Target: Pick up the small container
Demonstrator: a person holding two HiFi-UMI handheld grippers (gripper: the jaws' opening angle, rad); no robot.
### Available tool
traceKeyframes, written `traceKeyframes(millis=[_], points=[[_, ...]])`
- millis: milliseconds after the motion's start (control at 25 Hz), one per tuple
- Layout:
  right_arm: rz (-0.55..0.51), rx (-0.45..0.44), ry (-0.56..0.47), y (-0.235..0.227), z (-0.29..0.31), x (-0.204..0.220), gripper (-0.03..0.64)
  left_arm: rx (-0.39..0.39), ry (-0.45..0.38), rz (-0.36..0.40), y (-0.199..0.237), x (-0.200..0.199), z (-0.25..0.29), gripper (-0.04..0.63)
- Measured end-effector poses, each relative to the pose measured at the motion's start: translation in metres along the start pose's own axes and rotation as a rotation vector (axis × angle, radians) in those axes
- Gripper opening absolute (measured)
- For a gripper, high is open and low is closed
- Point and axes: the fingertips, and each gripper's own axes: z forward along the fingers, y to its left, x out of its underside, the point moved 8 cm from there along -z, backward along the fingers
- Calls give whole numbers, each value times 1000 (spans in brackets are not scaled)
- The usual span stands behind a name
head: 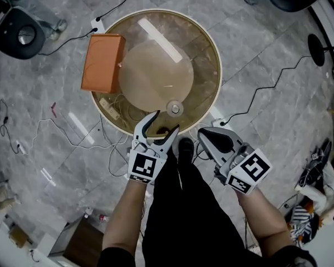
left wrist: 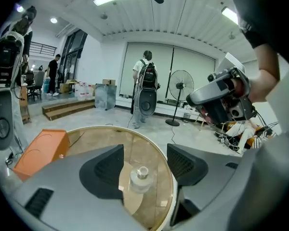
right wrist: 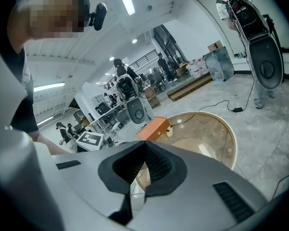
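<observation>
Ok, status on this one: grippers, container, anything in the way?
Left gripper open, empty. Right gripper shut, empty. Small container upright on glass table, untouched. Nothing in the way; orange box off to the side.

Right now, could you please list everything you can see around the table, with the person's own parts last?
Round glass-topped table: one, clear top with cream rim, middle of the grey floor.
Small clear capped container: one, transparent, on the glass near the person's side.
Orange rectangular box: one, orange, at the table's left edge.
Black speaker-like unit: one, black, on the floor far left.
Floor cables: several, black and white, around the table.
Black standing fan: one, black, by the far wall.
Person with a backpack: one, dark backpack, near the fan.
Left tongs: one, grey-black, open, short of the container.
Right tongs: one, grey-black, shut, empty.
</observation>
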Motion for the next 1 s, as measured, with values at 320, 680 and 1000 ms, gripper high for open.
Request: traceKeyframes(millis=[320,680,1000], points=[[1,-19,32,-26,35,46,13,8,20,-21,6,61,41,327],[11,2,4,-47,48,73,14,3,35,57,21,94,80,379],[45,-6,12,-47,54,90,14,47,69,73,16,109,104,379]])
